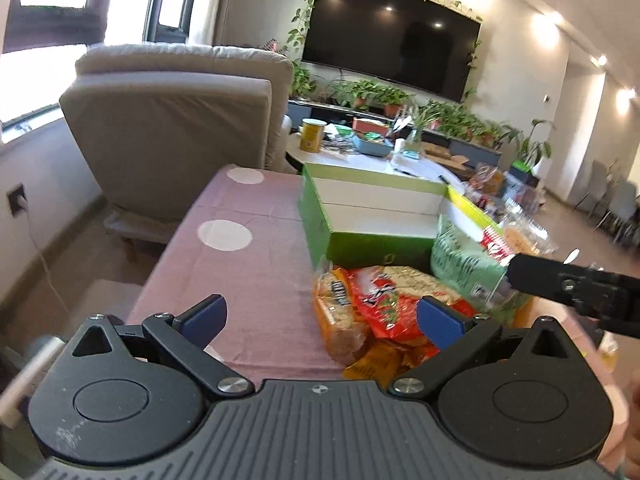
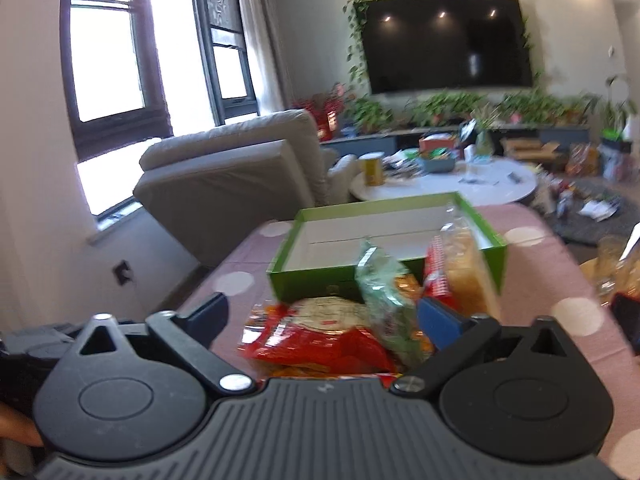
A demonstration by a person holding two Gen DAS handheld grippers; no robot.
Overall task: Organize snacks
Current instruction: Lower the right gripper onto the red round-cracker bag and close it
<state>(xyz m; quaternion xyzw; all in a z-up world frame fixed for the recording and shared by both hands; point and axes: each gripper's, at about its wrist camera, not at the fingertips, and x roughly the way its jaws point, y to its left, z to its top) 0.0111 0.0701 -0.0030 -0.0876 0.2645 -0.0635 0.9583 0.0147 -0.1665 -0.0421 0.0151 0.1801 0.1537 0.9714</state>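
An open green box (image 1: 372,240) with a white inside stands on the pink dotted tablecloth (image 1: 240,264); it also shows in the right wrist view (image 2: 320,280). A pile of snack packets lies in front of it: a red packet (image 1: 380,304), an orange biscuit packet (image 1: 334,316) and a pale green packet (image 1: 464,264). My left gripper (image 1: 320,318) is open above the pile's left side. My right gripper (image 2: 322,316) is open over the red packet (image 2: 316,340) and green packet (image 2: 384,292). Its finger (image 1: 560,280) shows at the right of the left wrist view.
A beige armchair (image 1: 176,120) stands behind the table's left side. A white round coffee table (image 2: 460,184) with clutter is beyond the box. A wall TV (image 1: 392,36) and potted plants are at the back. More packets (image 2: 616,264) lie at the right.
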